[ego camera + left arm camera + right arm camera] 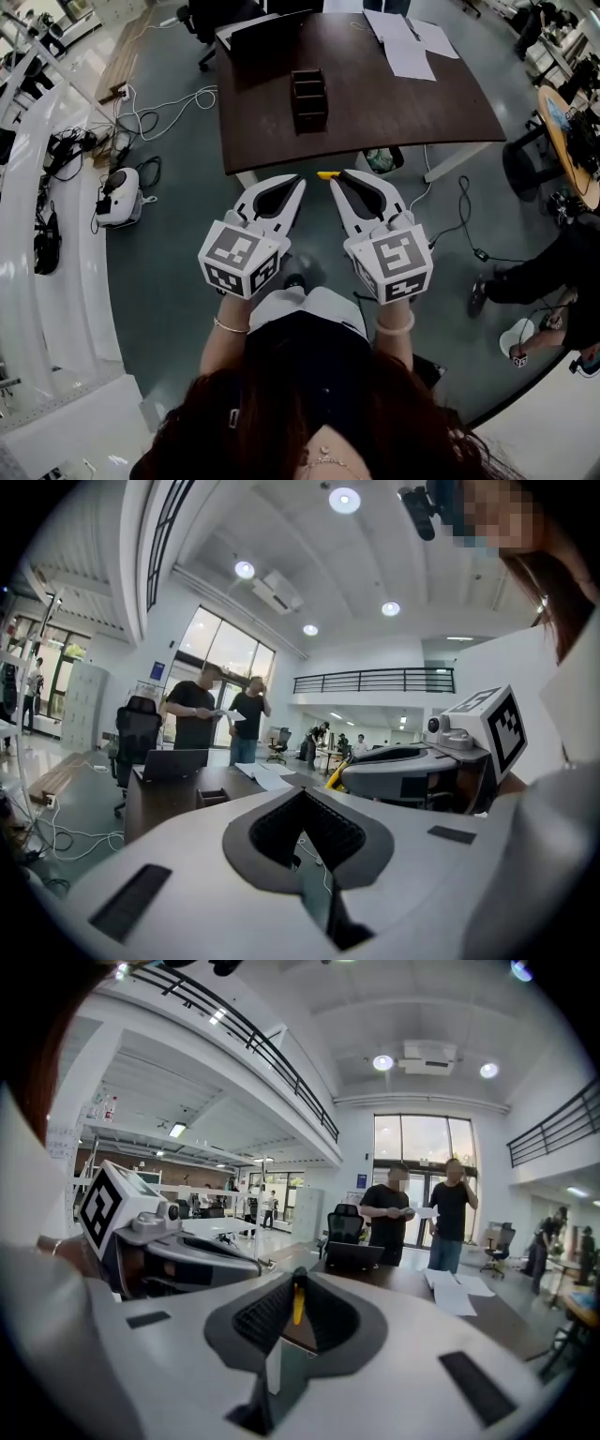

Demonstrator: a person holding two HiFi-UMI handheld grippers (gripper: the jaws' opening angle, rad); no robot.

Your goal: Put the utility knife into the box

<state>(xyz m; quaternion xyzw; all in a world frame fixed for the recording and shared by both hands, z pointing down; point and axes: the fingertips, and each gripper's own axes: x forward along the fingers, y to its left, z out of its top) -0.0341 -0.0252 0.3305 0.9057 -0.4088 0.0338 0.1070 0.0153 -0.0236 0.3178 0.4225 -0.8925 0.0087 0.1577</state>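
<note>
A dark open-topped box [309, 98] with compartments stands upright on the brown table [375, 103], ahead of both grippers; it also shows as the box [211, 797] in the left gripper view. My right gripper [336, 176] is shut on a yellow utility knife [327, 174], which pokes out leftward at the jaw tips. The knife [298, 1302] sits thin and yellow between the closed jaws of the right gripper [297, 1283]. My left gripper [298, 180] is shut with nothing in it, level with the right one. Both hover over the floor before the table's near edge.
A laptop [267, 28] and loose papers [408, 42] lie on the table's far side. Cables and a white device [117, 197] are on the floor at left. A person [553, 272] sits at right. Two people [422, 1213] stand beyond the table.
</note>
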